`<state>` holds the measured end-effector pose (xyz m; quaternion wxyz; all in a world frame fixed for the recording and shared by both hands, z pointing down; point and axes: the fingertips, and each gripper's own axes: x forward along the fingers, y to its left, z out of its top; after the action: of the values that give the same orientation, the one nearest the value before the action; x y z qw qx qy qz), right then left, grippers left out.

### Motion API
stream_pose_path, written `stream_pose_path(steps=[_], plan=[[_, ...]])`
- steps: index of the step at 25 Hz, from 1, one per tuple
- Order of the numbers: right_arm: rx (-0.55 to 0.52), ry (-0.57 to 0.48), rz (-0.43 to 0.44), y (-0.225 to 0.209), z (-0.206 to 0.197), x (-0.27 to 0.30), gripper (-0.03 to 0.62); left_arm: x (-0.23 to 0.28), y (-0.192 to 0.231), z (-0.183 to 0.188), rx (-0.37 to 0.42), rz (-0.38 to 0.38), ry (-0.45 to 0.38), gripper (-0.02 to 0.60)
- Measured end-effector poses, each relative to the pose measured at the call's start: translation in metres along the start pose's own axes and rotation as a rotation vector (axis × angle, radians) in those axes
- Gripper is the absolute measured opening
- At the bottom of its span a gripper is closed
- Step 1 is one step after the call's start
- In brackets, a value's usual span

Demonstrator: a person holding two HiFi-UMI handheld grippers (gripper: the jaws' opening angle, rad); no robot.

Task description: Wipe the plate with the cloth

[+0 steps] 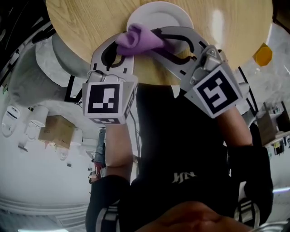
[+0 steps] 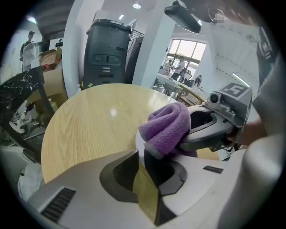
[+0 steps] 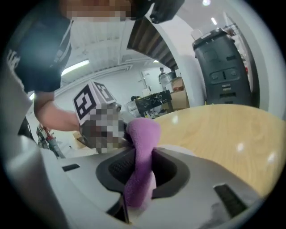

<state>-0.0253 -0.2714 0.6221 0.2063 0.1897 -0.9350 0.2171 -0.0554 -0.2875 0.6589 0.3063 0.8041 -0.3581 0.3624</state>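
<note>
Tabletop (image 1: 81, 27), plate (image 1: 158, 11) outline only overhead; left hand-held gripper (image 2: 139, 154) tight on rim, right hand-held gripper (image 3: 143, 154) on cloth (image 1: 136, 38)

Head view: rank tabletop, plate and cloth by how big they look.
1. tabletop, by far the largest.
2. plate, though the cloth covers part of it.
3. cloth, bunched up; only a little smaller than the visible part of the plate.

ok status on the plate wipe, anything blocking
Right hand-held gripper shut on purple fleecy cloth, over near rim of white round plate. Left hand-held gripper at that rim, jaws narrow, grip unclear. Nothing blocking in view.
</note>
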Motion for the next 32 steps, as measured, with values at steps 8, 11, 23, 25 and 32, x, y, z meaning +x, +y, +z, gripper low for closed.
stream_pose_path(steps=[8, 11, 23, 25, 32], plan=[[-0.148, 0.164, -0.101, -0.031, -0.03, -0.05, 0.098, 0.0, -0.001, 0.0, 0.008, -0.002, 0.001, 0.041], [-0.124, 0.211, -0.149, -0.04, -0.041, -0.073, 0.098, 0.0, -0.001, -0.001, 0.009, -0.005, 0.002, 0.041], [0.037, -0.032, 0.004, 0.027, 0.006, -0.016, 0.099, -0.002, 0.0, -0.001, -0.009, 0.009, 0.007, 0.041], [0.025, -0.004, 0.0, 0.024, -0.001, -0.006, 0.1, -0.003, 0.001, -0.002, -0.003, 0.014, 0.007, 0.041], [-0.157, 0.189, -0.098, 0.001, -0.04, -0.034, 0.1, -0.003, -0.003, -0.004, 0.0, 0.02, 0.007, 0.041]])
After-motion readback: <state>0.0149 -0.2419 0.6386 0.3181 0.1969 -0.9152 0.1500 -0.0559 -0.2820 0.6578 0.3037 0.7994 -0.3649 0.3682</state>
